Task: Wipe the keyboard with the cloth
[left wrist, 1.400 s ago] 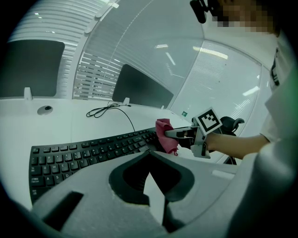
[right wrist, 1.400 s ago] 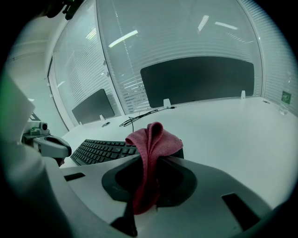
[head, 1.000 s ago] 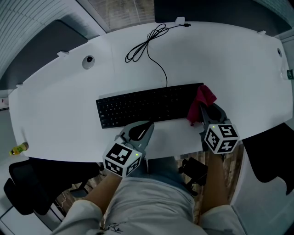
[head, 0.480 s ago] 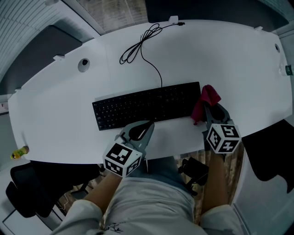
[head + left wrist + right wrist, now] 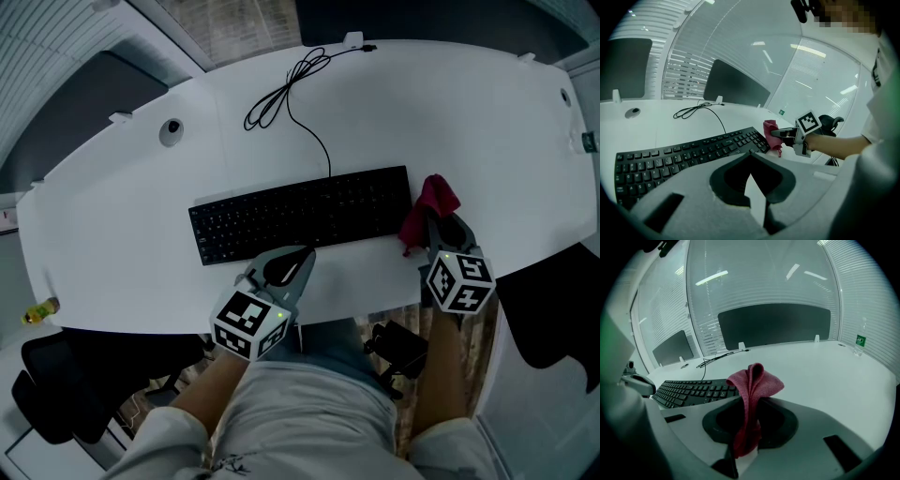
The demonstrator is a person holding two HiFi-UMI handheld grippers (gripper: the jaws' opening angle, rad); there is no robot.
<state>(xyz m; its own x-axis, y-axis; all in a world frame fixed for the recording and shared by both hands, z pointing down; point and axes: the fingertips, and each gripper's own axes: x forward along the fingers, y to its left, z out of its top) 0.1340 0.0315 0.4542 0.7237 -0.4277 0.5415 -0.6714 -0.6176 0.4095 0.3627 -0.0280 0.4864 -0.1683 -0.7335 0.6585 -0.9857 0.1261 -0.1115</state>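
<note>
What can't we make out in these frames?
- Keyboard legends: too small in every view.
- Cloth lower end: right gripper view, buried between the right gripper's jaws.
- Yellow-green item: head view's left edge, too small to name.
- Cable plug: head view, too small.

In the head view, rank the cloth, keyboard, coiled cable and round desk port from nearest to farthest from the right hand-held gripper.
1. Cloth, pinched in the right hand-held gripper.
2. Keyboard, just to its left.
3. Coiled cable, beyond the keyboard.
4. Round desk port, far left.
</note>
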